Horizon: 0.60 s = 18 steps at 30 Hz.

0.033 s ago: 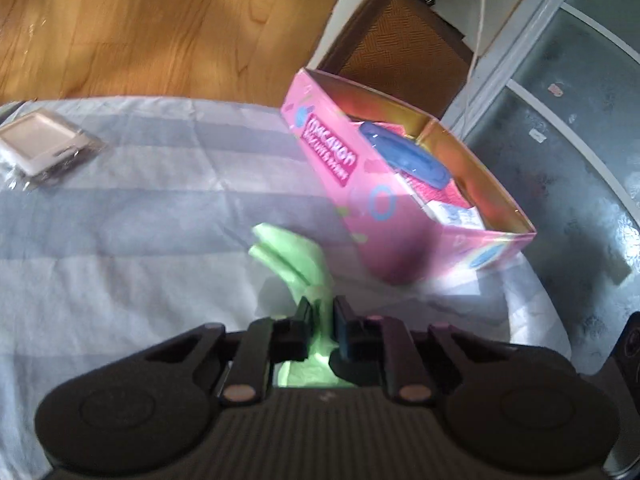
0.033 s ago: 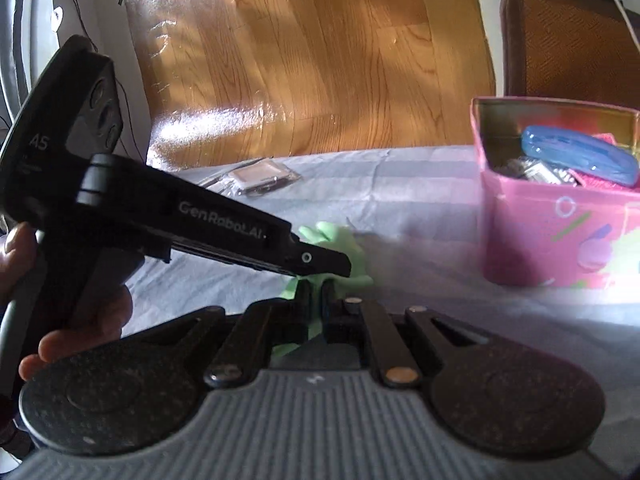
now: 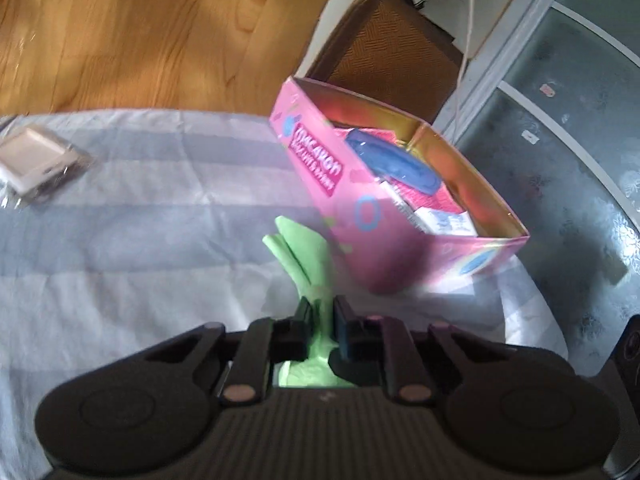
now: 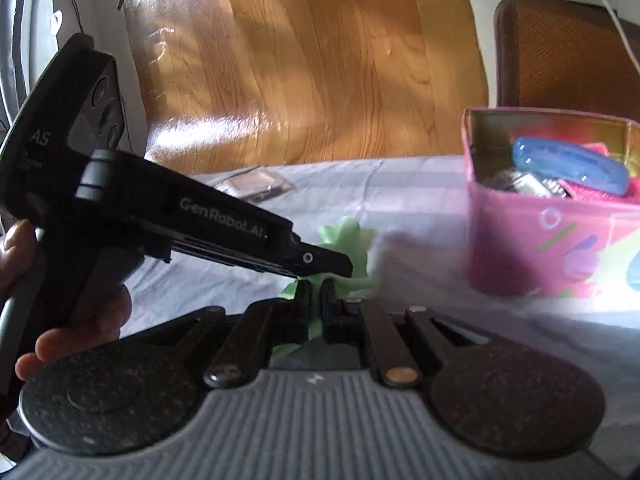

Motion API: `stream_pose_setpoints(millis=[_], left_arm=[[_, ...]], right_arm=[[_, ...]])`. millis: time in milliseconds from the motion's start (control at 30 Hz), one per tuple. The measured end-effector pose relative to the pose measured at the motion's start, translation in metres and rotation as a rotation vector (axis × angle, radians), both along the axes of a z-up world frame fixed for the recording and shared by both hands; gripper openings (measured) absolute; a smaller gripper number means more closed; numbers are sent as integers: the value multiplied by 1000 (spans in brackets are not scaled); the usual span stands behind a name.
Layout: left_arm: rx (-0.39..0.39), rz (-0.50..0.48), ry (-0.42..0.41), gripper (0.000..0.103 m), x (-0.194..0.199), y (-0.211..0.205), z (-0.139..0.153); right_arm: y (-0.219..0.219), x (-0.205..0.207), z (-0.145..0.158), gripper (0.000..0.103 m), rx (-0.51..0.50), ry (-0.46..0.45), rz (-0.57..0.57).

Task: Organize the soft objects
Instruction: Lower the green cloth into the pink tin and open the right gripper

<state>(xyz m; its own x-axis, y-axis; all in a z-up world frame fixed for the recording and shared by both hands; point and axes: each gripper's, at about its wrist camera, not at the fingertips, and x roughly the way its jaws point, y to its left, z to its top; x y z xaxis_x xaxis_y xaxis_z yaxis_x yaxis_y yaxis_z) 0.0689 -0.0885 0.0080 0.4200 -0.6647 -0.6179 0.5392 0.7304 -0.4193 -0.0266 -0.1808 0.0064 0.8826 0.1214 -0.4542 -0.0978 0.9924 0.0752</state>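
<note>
Both hand-held grippers clamp the green soft toy (image 3: 316,280): left hand-held gripper (image 3: 320,320), right hand-held gripper (image 4: 316,308). Only the right-wrist view shows a hand (image 4: 60,320), lower left.

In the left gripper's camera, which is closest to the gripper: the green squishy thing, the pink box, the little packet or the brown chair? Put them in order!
1. Green soft toy: pinched between the left gripper fingers.
2. Pink box: just beyond, to the right.
3. Wrapped packet: far left on the cloth.
4. Brown chair: on the floor, behind the box.
</note>
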Motion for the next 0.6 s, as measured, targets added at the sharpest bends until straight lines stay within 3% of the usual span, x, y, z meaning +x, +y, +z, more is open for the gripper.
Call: stream_pose_setpoints(millis=[167, 267, 367, 467, 533, 600], left_arm=[[-39, -92, -139, 13, 5, -57, 51], [-60, -144, -205, 14, 13, -96, 67], [-46, -179, -221, 17, 26, -139, 67], [46, -154, -219, 33, 39, -176, 53], [106, -122, -214, 34, 46, -189, 40], [132, -95, -188, 34, 50, -189, 29]], right_arm=[[-34, -10, 32, 9, -75, -206, -140], [-63, -9, 43, 9, -125, -274, -252], [-95, 1, 43, 9, -154, -274, -356], [-126, 17, 35, 13, -162, -211, -458], [-145, 22, 29, 21, -148, -155, -498], [-155, 13, 26, 36, -109, -167, -523]])
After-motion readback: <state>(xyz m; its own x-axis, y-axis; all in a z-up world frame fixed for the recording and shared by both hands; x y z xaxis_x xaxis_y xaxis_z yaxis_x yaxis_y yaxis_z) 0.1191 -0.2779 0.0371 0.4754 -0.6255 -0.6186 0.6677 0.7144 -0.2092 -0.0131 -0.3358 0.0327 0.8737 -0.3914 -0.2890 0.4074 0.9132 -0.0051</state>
